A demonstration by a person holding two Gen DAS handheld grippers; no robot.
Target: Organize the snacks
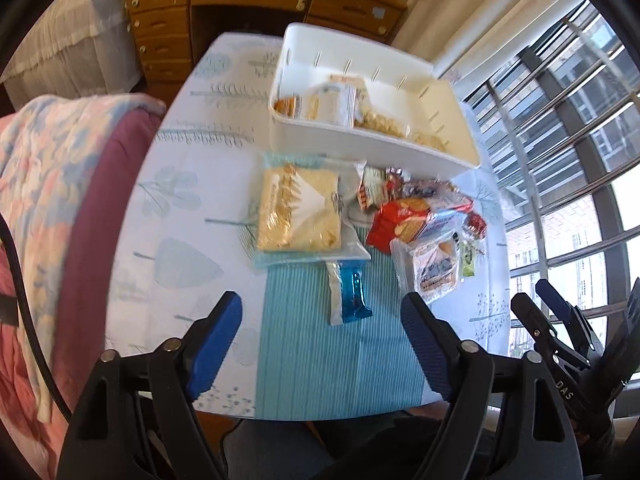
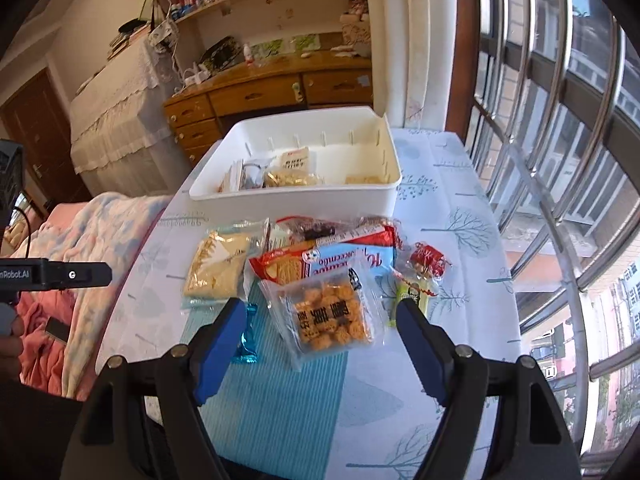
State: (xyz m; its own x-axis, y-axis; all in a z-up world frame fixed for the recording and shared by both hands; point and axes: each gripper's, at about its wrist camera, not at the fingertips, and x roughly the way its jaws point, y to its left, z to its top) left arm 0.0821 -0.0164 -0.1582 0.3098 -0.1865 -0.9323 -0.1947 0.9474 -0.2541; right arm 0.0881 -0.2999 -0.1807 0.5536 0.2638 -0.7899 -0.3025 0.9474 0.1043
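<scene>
Left wrist view: the left hand-held gripper [image 1: 322, 322] hangs wide open and empty over the near edge of the worktop [image 1: 180, 216]. A blue wrapper [image 1: 352, 294] lies between its fingers, just ahead. Beyond it sits a yellow pack [image 1: 298, 210], and to the right a heap of snacks [image 1: 424, 216]. The white bin [image 1: 372, 148] stands behind, already holding some packets. Bare cloth lies to the left, up to the worktop's edge beside a bed. The right hand-held gripper [image 1: 560, 320] shows at lower right.

Right wrist view: the right hand-held gripper [image 2: 322, 320] is wide open and empty, with a clear bag [image 2: 332, 312] of orange puffs between its fingers. Behind lie a red biscuit pack [image 2: 320, 264] and the bin [image 2: 296, 200]. Open cloth runs rightward toward the window. The left tool at the frame's left edge reads "nRobot.AI".
</scene>
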